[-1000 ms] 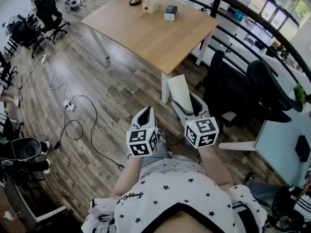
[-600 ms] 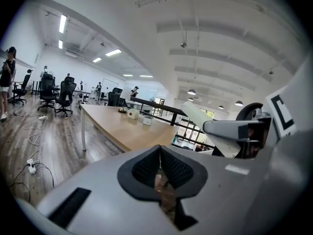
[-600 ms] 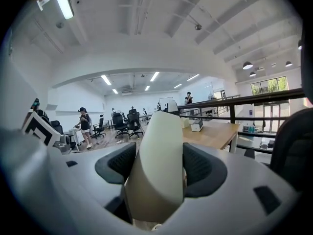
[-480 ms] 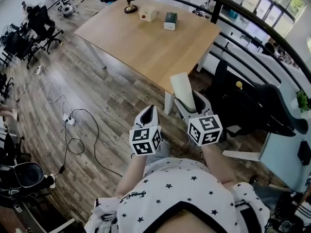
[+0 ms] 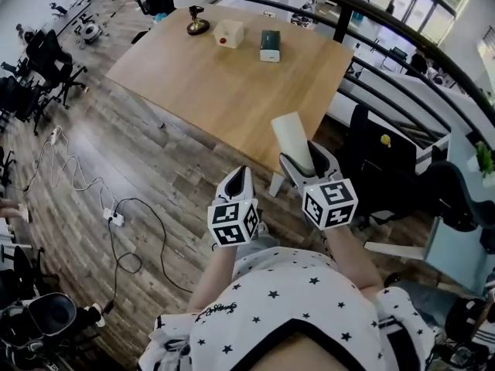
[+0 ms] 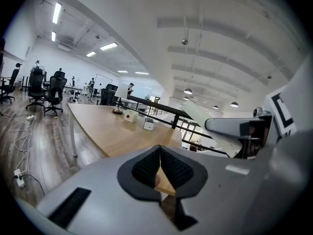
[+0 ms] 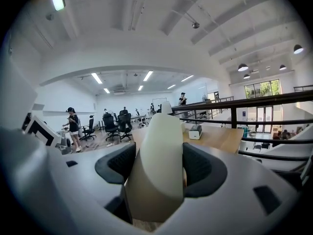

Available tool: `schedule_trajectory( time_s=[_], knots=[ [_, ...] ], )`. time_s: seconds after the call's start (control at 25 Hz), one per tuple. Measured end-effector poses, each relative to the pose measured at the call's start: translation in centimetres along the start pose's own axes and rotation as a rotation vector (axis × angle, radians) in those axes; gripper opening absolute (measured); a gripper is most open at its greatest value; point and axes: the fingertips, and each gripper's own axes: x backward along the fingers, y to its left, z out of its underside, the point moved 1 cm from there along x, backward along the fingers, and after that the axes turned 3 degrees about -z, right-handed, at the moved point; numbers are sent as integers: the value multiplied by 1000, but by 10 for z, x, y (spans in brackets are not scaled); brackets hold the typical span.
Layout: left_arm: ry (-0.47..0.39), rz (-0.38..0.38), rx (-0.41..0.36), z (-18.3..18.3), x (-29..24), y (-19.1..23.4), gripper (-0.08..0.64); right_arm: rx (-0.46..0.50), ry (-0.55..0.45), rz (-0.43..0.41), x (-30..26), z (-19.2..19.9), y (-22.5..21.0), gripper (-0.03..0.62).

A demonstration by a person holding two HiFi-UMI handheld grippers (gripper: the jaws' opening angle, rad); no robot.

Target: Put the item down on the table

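1. Item (image 5: 293, 139): pale cream, smooth and rounded, tube-like, with no markings that can be made out. It is clamped in the right gripper, and its upper end sticks out past the jaws and leans away from the person. It is held in the air. In the head view it overlaps the near corner of the table without resting on it.
2. Right gripper (image 5: 306, 161): the jaws are parted by the width of the item. The right gripper view shows a dark pad pressed against each side of it.
3. Left gripper (image 5: 237, 178): the jaws are closed, with the pads meeting and nothing between them. It sits just beside the right gripper, over the floor short of the table.
4. Table (image 5: 232, 91): light wood top on white legs. Three things stand along its far side, well apart from the item:
   - a small brass-coloured ornament (image 5: 196, 25);
   - a white box (image 5: 229, 33) with a red spot;
   - a dark green box (image 5: 270, 45).
5. Floor (image 5: 155, 168): wood planks. At the left a black cable (image 5: 147, 215) trails to a white power strip (image 5: 115, 218).
6. Surroundings: a dark railing (image 5: 340, 6) runs behind the table, and black office chairs (image 5: 46, 56) stand at the far left. The person's star-printed shirt (image 5: 286, 300) fills the lower edge.
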Motion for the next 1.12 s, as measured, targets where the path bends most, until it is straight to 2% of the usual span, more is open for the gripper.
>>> schedule_trajectory(
  time_s=[0.36, 0.64, 1.12],
  knots=[
    [46, 61, -25, -17, -50, 32, 14, -29, 6, 74, -54, -5, -19, 295],
    [85, 76, -11, -17, -77, 46, 14, -50, 51, 112, -85, 7, -39, 295],
    [136, 32, 21, -19, -146, 66, 14, -60, 180, 107, -154, 39, -101, 295]
  ],
)
